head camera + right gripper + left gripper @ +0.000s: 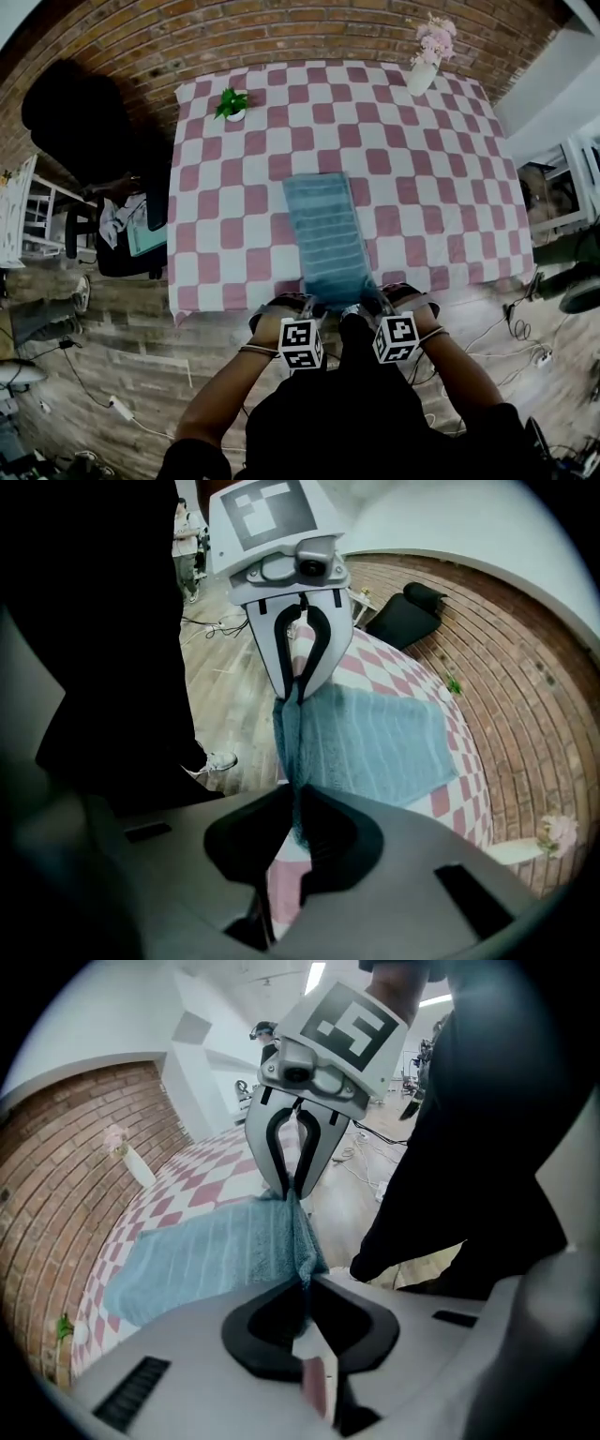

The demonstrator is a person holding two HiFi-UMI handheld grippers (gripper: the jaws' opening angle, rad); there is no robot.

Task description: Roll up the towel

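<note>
Head view: the towel lies flat and lengthwise on the table, which has a pink-and-white checked cloth. Its far short edge stops about mid-table and its near short edge is at the table's near edge. The left gripper and right gripper sit side by side at that near edge, one at each near corner of the towel. There is bare cloth on both long sides of the towel and beyond its far edge. A potted plant stands at the far left corner and a vase of pink flowers at the far right, both well apart from the towel. A chair stands off the table's left side, the brick wall runs behind the table, and the floor is wood.

Left gripper view: the jaws are pressed together on the towel's near edge, with the fabric pinched between the pads. The edge runs straight from here to the right gripper, whose jaws are also closed on it. The rest of the towel lies flat on the cloth towards the wall. The vase shows far off by the brick.

Right gripper view: it mirrors the other. The jaws are clamped on the towel's near corner, and the edge is held up in a line to the left gripper, which is closed on the other corner. The towel body lies flat, with checked cloth showing past its long side and far end. The plant and chair are visible far beyond it.
</note>
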